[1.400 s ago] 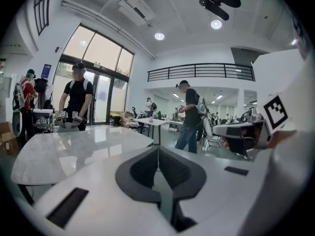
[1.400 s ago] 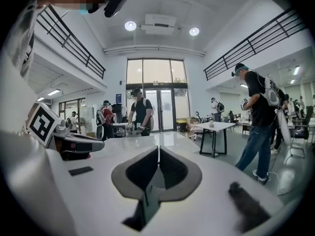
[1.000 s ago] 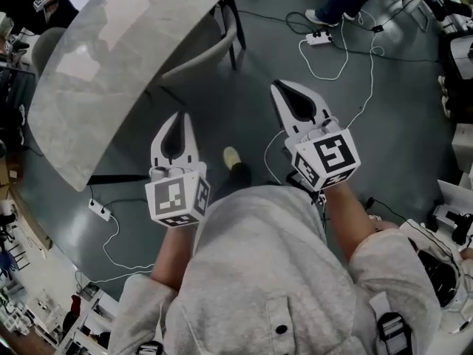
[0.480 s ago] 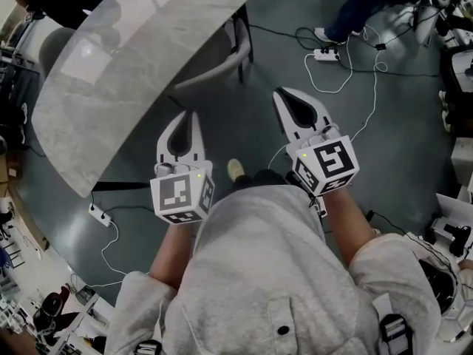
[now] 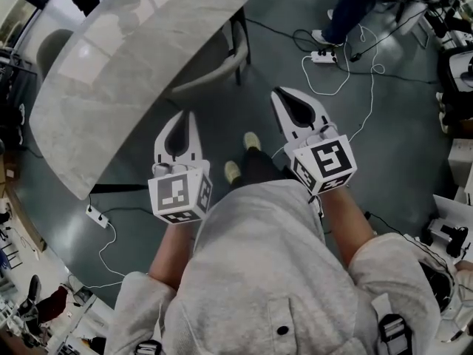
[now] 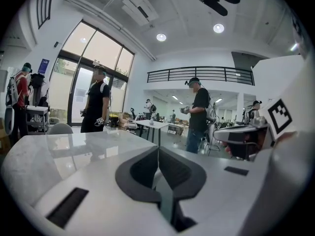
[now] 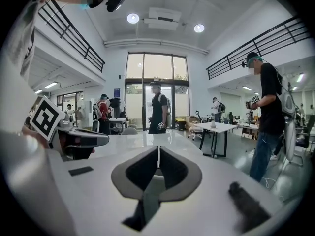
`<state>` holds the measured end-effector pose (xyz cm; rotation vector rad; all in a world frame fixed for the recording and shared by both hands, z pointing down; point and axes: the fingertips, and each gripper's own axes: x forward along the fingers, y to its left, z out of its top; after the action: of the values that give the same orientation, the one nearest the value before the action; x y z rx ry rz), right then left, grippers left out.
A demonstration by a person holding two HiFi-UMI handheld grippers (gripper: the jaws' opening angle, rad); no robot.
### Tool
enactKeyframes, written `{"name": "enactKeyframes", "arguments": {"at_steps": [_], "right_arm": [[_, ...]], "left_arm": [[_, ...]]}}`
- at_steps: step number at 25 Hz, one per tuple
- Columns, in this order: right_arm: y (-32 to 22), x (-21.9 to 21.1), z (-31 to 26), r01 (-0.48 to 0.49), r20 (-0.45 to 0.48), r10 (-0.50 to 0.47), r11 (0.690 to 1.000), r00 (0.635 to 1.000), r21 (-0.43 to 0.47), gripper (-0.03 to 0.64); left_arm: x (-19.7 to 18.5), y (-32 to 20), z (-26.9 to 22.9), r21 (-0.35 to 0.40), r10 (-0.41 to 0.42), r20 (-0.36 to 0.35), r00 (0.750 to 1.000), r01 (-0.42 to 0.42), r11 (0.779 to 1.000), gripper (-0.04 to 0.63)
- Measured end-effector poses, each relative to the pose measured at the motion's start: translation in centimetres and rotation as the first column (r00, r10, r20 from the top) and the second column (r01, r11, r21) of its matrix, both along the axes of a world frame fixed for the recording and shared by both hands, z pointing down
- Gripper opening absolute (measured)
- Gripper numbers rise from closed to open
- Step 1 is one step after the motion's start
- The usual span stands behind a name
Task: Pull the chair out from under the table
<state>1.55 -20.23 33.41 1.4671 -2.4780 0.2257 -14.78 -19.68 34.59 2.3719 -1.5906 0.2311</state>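
A grey chair (image 5: pixel 216 66) with a curved back and black legs stands tucked under the pale marble table (image 5: pixel 111 72). Only its back and one side show past the tabletop's edge. My left gripper (image 5: pixel 185 115) is shut and empty, held just short of the table's near edge. My right gripper (image 5: pixel 279 92) is also shut and empty, over the floor to the right of the chair's back. Neither touches the chair. In the left gripper view the shut left gripper (image 6: pixel 158 149) points across the tabletop (image 6: pixel 74 146). The right gripper (image 7: pixel 158 147) points over the tabletop (image 7: pixel 133 139) too.
White cables and a power strip (image 5: pixel 319 56) lie on the floor at the upper right, by a person's legs (image 5: pixel 347 6). Another power strip (image 5: pixel 96 214) lies at the left. A second chair (image 5: pixel 52 46) stands beyond the table. The holder's feet (image 5: pixel 251 140) are below the grippers.
Both shut grippers have edged a little toward the table and chair. One foot has stepped forward under them.
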Motion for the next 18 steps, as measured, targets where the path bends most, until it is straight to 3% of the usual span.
{"name": "enactKeyframes", "arguments": {"at_steps": [11, 18], "right_arm": [[-5.5, 1.6, 1.1, 0.055, 0.004, -0.055, 0.998, 0.998, -0.02, 0.026], [-12.9, 2.5, 3.7, 0.136, -0.013, -0.138, 0.987, 0.99, -0.079, 0.026]], "left_arm": [[1.5, -4.1, 1.0, -0.034, -0.036, 0.031, 0.999, 0.037, 0.999, 0.017], [2.9, -10.1, 4.3, -0.116, -0.041, 0.094, 0.995, 0.051, 0.992, 0.018]]}}
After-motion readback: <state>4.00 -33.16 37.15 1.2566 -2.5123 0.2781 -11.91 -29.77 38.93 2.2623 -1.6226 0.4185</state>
